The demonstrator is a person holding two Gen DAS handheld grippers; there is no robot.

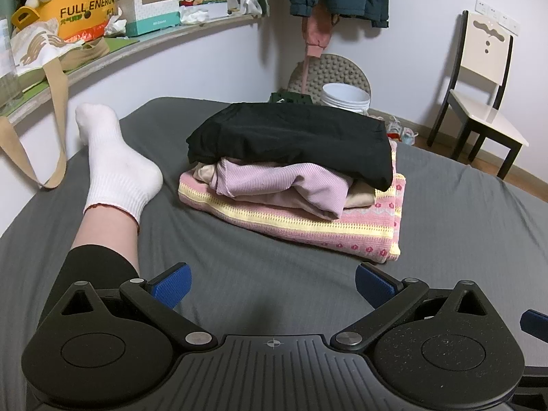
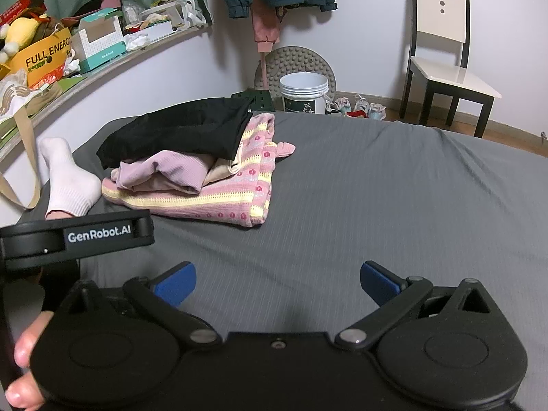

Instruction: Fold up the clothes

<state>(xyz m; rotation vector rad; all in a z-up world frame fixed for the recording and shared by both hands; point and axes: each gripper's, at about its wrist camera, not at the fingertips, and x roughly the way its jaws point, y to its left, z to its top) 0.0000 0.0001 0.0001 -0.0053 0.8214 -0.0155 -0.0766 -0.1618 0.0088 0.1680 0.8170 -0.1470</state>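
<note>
While nothing sits between either pair of blue pads, both tongs hang wide open and empty over the grey bed sheet (image 1: 445, 205).

Farthest left: a foot in a white sock (image 1: 113, 164), resting on the sheet just beside the pile. Left tongs (image 1: 273, 286) low, pointing at the near edge of the stack. Pile of clothes left of centre on the bed: pink striped knit (image 1: 308, 226) at the bottom, lilac ribbed top (image 1: 274, 185) loosely bunched on it, black garment (image 1: 291, 137) on top, overhanging. Right tongs (image 2: 278, 282) well apart from the pile, above bare sheet.

Probably all light, soft and limp; no stiffness to push against, likely to sag and slide off if lifted from the middle. Best taken at a hem or corner; the black garment's overhanging corner looks easiest to pinch.
</note>
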